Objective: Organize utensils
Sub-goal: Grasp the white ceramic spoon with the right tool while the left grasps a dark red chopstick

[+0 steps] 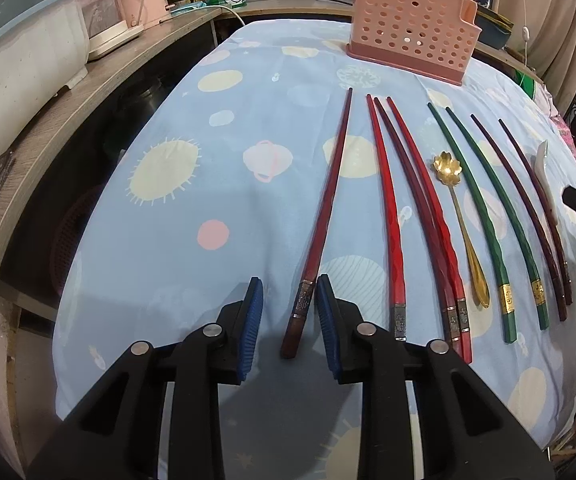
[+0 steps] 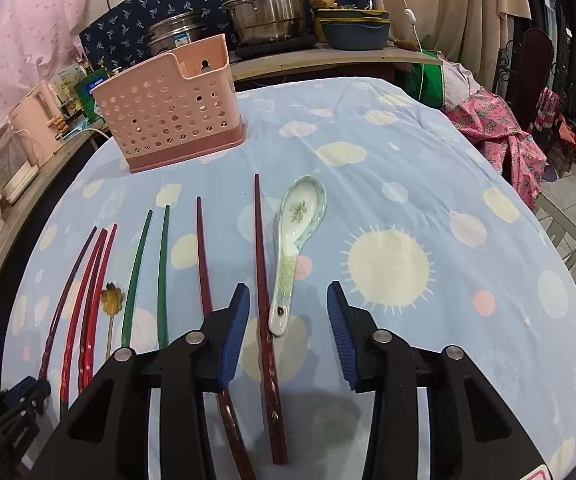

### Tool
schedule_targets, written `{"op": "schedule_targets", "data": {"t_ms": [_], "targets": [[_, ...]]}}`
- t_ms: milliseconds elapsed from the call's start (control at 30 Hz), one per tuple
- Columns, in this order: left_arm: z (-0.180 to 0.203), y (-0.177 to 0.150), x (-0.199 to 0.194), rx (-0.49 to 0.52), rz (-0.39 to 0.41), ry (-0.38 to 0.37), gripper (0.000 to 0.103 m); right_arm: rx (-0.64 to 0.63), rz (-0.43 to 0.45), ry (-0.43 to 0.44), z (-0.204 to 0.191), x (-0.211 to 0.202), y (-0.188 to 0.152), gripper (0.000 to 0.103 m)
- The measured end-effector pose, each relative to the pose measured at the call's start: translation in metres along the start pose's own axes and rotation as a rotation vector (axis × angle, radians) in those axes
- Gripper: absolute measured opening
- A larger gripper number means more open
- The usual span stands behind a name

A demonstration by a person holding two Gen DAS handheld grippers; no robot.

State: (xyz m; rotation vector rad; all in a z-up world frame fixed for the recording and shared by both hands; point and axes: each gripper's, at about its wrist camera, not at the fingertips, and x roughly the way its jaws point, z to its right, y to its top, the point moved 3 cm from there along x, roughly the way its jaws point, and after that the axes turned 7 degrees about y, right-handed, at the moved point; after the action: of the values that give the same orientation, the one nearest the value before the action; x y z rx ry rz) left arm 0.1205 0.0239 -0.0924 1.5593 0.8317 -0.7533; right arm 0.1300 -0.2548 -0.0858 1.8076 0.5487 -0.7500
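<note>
Chopsticks and spoons lie in a row on a soft light-blue tablecloth (image 1: 208, 208) printed with pale yellow suns and pink planets, all running near to far. At the left of the row, a dark red lacquered chopstick with a metal band (image 1: 329, 200) lies alone; its thick near end sits between the ribbed blue pads of the left gripper (image 1: 289, 294), whose jaws stand apart and hold nothing. To its right come three glossy red faceted chopsticks (image 1: 385, 208), close together, then a slim gold metal spoon with a flower-shaped bowl (image 1: 445, 168). Next are two smooth green chopsticks with gold bands (image 1: 483, 216), then two thin dark maroon chopsticks (image 2: 262, 264). At the right end rests a glazed white ceramic soup spoon with a green painted pattern (image 2: 297, 240), just beside the rightmost maroon stick. The right gripper (image 2: 288, 298) hangs over that stick and the spoon's handle, its black arms spread wide and gripping nothing. Far behind the row stands an upright pink plastic utensil holder with round perforations (image 2: 172, 108) on a darker pink base.
</note>
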Motion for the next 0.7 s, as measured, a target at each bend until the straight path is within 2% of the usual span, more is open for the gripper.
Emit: {"op": "schedule_targets", "data": {"t_ms": [100,200,700], "targets": [[0.000,0.000,0.000,0.000,0.000,-0.001,0.027,0.002,-0.020,0.000,0.000,0.016,0.004,0.019],[-0.001,-0.001,0.000,-0.001,0.001,-0.006,0.027,0.018,-0.042,0.003,0.003,0.028,0.004,0.011],[-0.003,-0.002,-0.002,-0.015,0.001,-0.029,0.027,-0.001,-0.041,0.002,0.013,0.019,-0.017,0.011]]}}
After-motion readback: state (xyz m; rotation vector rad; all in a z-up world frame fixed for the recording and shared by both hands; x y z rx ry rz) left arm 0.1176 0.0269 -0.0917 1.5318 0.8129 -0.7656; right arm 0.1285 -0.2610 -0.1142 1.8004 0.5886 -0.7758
